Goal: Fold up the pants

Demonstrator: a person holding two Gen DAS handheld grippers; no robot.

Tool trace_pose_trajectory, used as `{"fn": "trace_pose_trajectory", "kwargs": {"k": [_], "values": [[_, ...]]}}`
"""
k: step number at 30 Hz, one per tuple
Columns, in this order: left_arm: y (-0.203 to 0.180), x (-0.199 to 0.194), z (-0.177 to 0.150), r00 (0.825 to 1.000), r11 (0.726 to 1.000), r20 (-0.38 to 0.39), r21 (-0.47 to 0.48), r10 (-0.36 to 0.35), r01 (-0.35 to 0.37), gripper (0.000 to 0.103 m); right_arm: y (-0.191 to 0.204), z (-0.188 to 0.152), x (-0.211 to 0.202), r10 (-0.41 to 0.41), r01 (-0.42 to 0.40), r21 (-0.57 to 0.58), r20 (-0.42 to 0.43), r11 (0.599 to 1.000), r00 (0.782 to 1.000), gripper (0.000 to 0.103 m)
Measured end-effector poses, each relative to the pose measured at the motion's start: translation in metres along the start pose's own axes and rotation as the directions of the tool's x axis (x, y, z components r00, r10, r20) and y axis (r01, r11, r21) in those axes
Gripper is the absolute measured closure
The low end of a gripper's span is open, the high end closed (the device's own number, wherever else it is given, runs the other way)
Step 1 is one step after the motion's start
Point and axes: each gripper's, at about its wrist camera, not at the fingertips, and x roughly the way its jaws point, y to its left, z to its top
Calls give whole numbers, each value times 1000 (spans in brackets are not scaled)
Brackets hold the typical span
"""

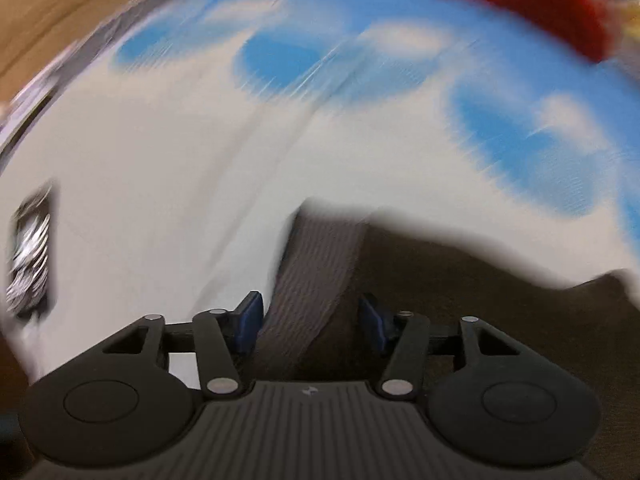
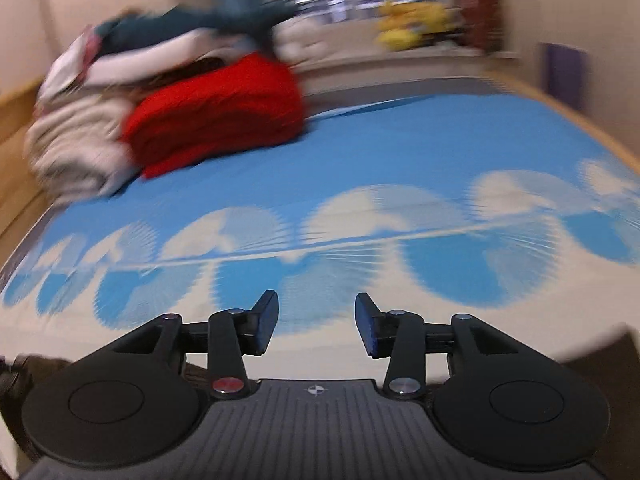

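Note:
Dark brown pants (image 1: pixel 460 280) lie on the blue and white cloud sheet (image 1: pixel 160 160), filling the lower right of the left wrist view. Their grey ribbed waistband (image 1: pixel 312 272) runs up between the jaws of my left gripper (image 1: pixel 312 322). The jaws stand apart, and the right pad (image 1: pixel 374 322) is clear of the band. My right gripper (image 2: pixel 316 320) is open above the sheet (image 2: pixel 360 152) with nothing between its fingers. Dark edges of the pants (image 2: pixel 600 364) show at the bottom corners of that blurred view.
A folded red garment (image 2: pixel 216 112) lies at the far left of the bed against a pile of white, beige and teal clothes (image 2: pixel 88 92). Yellow soft toys (image 2: pixel 412 24) sit on a ledge behind. A wooden bed frame (image 2: pixel 560 108) borders the mattress.

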Motion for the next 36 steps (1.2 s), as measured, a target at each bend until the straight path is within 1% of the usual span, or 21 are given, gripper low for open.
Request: {"fn": "trace_pose_trajectory", "kwargs": {"k": [1, 2, 3, 5, 6, 7, 8, 10, 11, 13, 16, 18, 20, 22, 24, 26, 27, 29, 32, 34, 36], "values": [[7, -1, -1, 1000, 998, -5, -55, -13, 13, 33, -18, -7, -15, -30, 30, 31, 12, 999, 999, 57], [9, -7, -1, 1000, 997, 3, -72, -13, 13, 33, -39, -15, -29, -63, 62, 67, 23, 996, 998, 57], [7, -15, -3, 1000, 998, 27, -60, 3, -1, 37, -60, -24, -43, -95, 92, 106, 28, 990, 995, 57], [-2, -40, -10, 991, 999, 125, -20, 40, -38, 39, -98, -43, -70, -155, 145, 177, 44, 973, 987, 57], [-7, -49, -13, 986, 1000, 165, -3, 20, -20, 39, -119, -56, -84, -192, 175, 220, 59, 960, 980, 57], [-12, -57, -17, 982, 1000, 190, 19, -22, 19, 39, -137, -69, -94, -222, 199, 259, 64, 945, 973, 57], [-18, -61, -21, 979, 997, 195, 44, -63, 56, 39, -157, -85, -102, -250, 220, 307, 59, 926, 966, 57], [-28, -63, -25, 978, 992, 181, 78, -108, 95, 39, -198, -114, -109, -288, 268, 414, -13, 870, 957, 58], [-32, -64, -27, 977, 990, 176, 90, -120, 105, 39, -218, -122, -116, -286, 257, 479, -14, 839, 958, 58], [-40, -68, -30, 974, 986, 180, 118, -135, 115, 39, -242, -132, -125, -289, 237, 550, 7, 801, 957, 58], [-52, -86, -40, 956, 976, 244, 182, -160, 117, 39, -274, -153, -119, -270, 232, 676, -50, 700, 962, 58], [-64, -104, -54, 940, 961, 277, 242, -200, 133, 39, -287, -163, -110, -232, 220, 725, -85, 653, 969, 58], [-79, -121, -70, 919, 938, 294, 302, -263, 172, 38, -292, -168, -103, -247, 261, 735, -131, 626, 960, 58], [-96, -135, -91, 898, 899, 293, 388, -327, 201, 38, -288, -169, -97, -267, 305, 730, -171, 612, 948, 58], [-114, -143, -109, 884, 854, 279, 474, -375, 213, 37, -287, -169, -90, -268, 326, 724, -199, 608, 943, 58], [-133, -144, -122, 873, 807, 267, 552, -408, 209, 37, -288, -171, -83, -254, 333, 722, -222, 606, 942, 58], [-141, -143, -127, 869, 785, 269, 590, -414, 191, 37, -289, -172, -79, -247, 339, 722, -235, 603, 940, 58], [-156, -140, -136, 870, 753, 286, 644, -401, 136, 37, -292, -174, -76, -231, 347, 728, -260, 591, 938, 58], [-164, -133, -140, 874, 741, 304, 666, -379, 90, 37, -296, -179, -67, -215, 361, 742, -290, 565, 933, 58], [-165, -132, -137, 874, 746, 298, 658, -385, 105, 37, -298, -180, -66, -208, 355, 760, -287, 545, 935, 57], [-161, -130, -133, 875, 753, 286, 646, -391, 126, 37, -298, -179, -64, -215, 349, 766, -276, 541, 937, 57]]}}
